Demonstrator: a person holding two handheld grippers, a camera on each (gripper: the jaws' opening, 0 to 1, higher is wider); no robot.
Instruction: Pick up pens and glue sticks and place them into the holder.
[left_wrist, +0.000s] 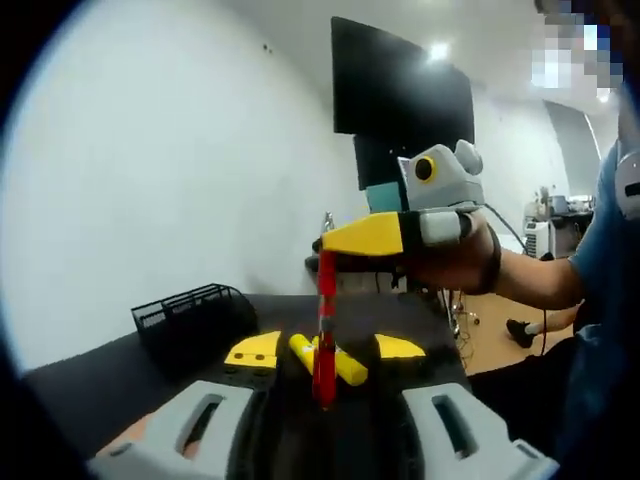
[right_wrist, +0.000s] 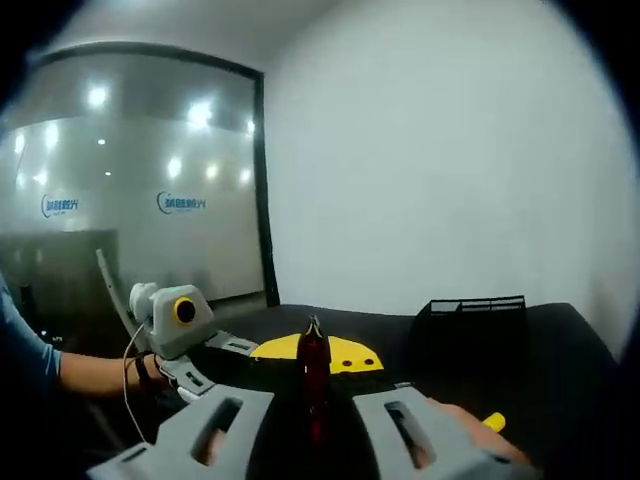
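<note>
The black wire-mesh holder (left_wrist: 190, 318) stands on the dark tabletop (left_wrist: 90, 385); right hand-held gripper (left_wrist: 335, 240) pinches a red pen (left_wrist: 325, 330), left hand-held gripper (left_wrist: 325, 350) spread

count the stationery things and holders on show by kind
red pen: 1
yellow glue stick: 1
black mesh holder: 1
total: 3
</note>
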